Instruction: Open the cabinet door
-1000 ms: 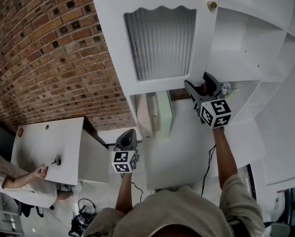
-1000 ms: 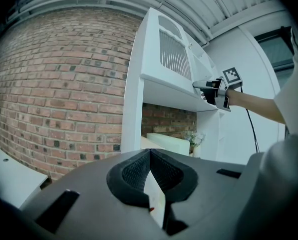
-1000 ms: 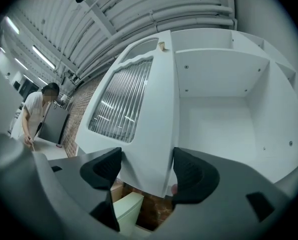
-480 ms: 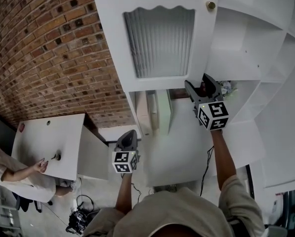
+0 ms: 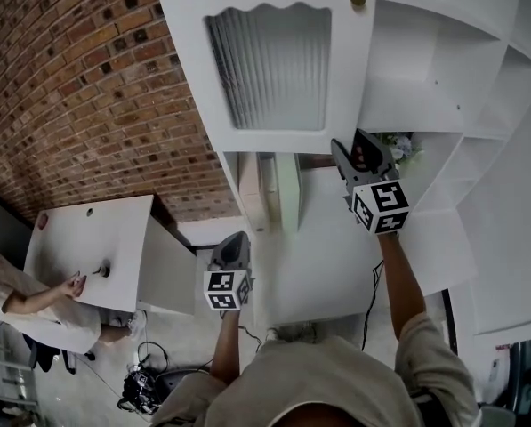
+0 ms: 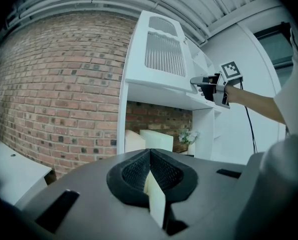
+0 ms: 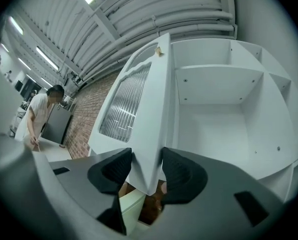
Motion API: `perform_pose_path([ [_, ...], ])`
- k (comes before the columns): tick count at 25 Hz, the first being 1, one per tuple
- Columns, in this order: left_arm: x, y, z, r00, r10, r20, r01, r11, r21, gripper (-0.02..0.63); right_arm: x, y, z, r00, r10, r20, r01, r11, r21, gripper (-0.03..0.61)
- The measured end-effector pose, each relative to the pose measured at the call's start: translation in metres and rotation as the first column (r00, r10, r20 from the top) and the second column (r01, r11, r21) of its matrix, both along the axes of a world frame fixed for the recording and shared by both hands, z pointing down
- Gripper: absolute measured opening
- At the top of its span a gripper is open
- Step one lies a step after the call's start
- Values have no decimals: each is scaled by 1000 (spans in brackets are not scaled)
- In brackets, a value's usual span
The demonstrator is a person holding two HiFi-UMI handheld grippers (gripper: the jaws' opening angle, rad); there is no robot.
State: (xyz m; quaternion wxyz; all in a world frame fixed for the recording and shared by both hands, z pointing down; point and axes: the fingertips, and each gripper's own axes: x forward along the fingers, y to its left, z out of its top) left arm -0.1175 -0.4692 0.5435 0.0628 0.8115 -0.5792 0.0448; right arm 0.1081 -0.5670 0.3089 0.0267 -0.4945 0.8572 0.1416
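Observation:
The white cabinet door [image 5: 274,69], with a ribbed glass panel and a small brass knob [image 5: 358,0], stands swung out from the open white cabinet [image 5: 425,69]. My right gripper [image 5: 354,149] reaches up to the door's lower free corner. In the right gripper view the door [image 7: 139,109] edge sits between the jaws of that gripper [image 7: 146,169], which are closing with both pads against it. My left gripper [image 5: 232,243] hangs lower and to the left, away from the door. In the left gripper view it [image 6: 149,171] is shut and holds nothing, and the right gripper [image 6: 198,81] shows at the door [image 6: 158,59].
A brick wall [image 5: 96,78] runs along the left. Below it a person [image 5: 25,301] leans at a white table [image 5: 87,247]. White boxes [image 5: 278,189] and a small plant [image 5: 403,145] sit on the shelf under the cabinet. A black cable [image 5: 372,296] hangs beside my right arm.
The right gripper's jaws have narrowed onto the door's lower corner. The door, its knob and the right gripper have shifted left in the head view.

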Motion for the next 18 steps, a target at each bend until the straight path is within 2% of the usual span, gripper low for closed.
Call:
perform_pose_path([
  [13,-22,48,4,1000,8,3,-8,1000,9,28,-6,50,1,998,51,26,-52,999,6,163],
  [18,-38,75,7,1000,9,2,-9,1000,3,28,-12,71,1,997,79,8,-79,997,11,153],
])
